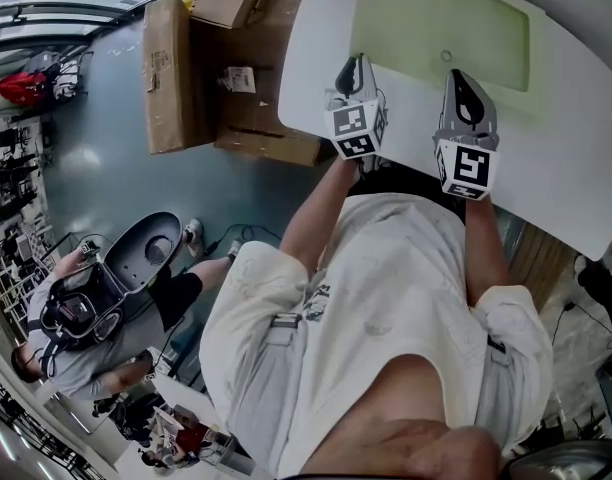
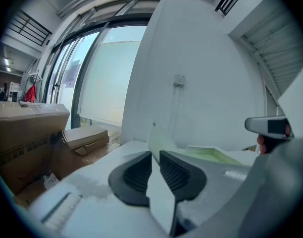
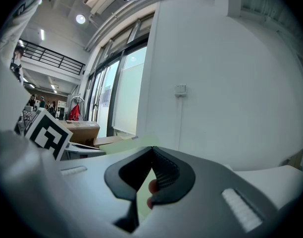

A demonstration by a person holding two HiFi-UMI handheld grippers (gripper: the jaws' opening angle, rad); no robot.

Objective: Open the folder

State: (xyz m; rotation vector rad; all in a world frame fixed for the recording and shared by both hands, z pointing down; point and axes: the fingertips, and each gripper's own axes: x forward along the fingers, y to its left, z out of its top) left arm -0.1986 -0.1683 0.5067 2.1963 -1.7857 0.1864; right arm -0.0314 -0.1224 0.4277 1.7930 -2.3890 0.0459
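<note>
Head view finds the pale green folder (image 1: 441, 30) lying on the white table (image 1: 576, 158), close to the table edge nearest the person. We note both grippers at the folder's near edge: the left gripper (image 1: 357, 63) at the near left corner, the right gripper (image 1: 457, 74) further along the same edge. Cardboard boxes (image 1: 201, 63) stand on the floor beside the table.

In the left gripper view we record the jaws slightly parted. A corner of the folder's cover (image 2: 161, 139) is lifted off the table and runs through the gap between them; we do not see the pads clamping it. Behind that raised corner, the rest of the folder lies flat.

In the right gripper view we record the jaws pressed together at their tips, pinching a pale green sheet of the folder.
</note>
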